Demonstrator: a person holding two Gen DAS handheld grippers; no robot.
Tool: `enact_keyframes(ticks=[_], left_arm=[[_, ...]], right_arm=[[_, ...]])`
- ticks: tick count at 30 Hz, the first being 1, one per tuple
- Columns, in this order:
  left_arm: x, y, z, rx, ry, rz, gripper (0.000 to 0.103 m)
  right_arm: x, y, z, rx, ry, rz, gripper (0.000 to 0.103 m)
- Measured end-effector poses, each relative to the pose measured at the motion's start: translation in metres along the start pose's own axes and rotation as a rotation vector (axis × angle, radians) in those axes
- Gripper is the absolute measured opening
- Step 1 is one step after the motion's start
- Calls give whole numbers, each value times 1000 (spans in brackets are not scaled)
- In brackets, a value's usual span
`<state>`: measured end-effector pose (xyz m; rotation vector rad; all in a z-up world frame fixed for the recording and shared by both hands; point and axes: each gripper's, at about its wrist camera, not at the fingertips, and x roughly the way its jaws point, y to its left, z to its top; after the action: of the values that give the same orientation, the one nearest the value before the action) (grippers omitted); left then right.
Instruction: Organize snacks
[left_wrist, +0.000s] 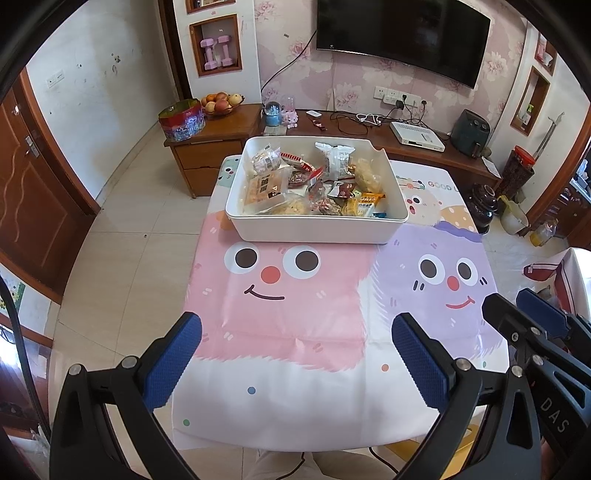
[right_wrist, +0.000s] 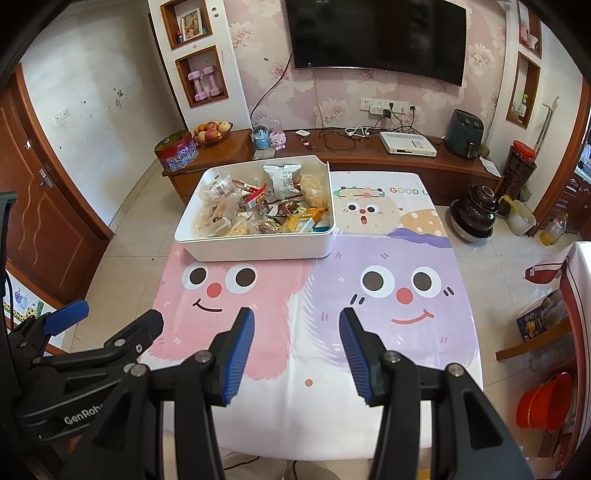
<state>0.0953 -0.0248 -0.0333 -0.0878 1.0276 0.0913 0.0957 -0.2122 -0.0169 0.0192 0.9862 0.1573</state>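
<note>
Snacks heaped in a white bin, both grippers spread and empty over the surface

The white bin sits at the upper centre of the frame on the cartoon-printed surface, piled with wrapped snacks; the left gripper hangs at the lower edge, its blue pads wide apart with nothing between them; the right gripper is likewise parted, more narrowly, and pinches nothing; the packets look light, crinkly and slippery, some likely holding brittle biscuits, so a gentle pinch on a sealed end or flat edge seems wiser than squeezing the middle.
</note>
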Motion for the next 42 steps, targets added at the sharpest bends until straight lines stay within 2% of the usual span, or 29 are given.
enact_keyframes(ticks=[42], left_arm=[[1,-1,4,1,-1,4,102]], right_arm=[[2,-4,1,2,1,3,48]])
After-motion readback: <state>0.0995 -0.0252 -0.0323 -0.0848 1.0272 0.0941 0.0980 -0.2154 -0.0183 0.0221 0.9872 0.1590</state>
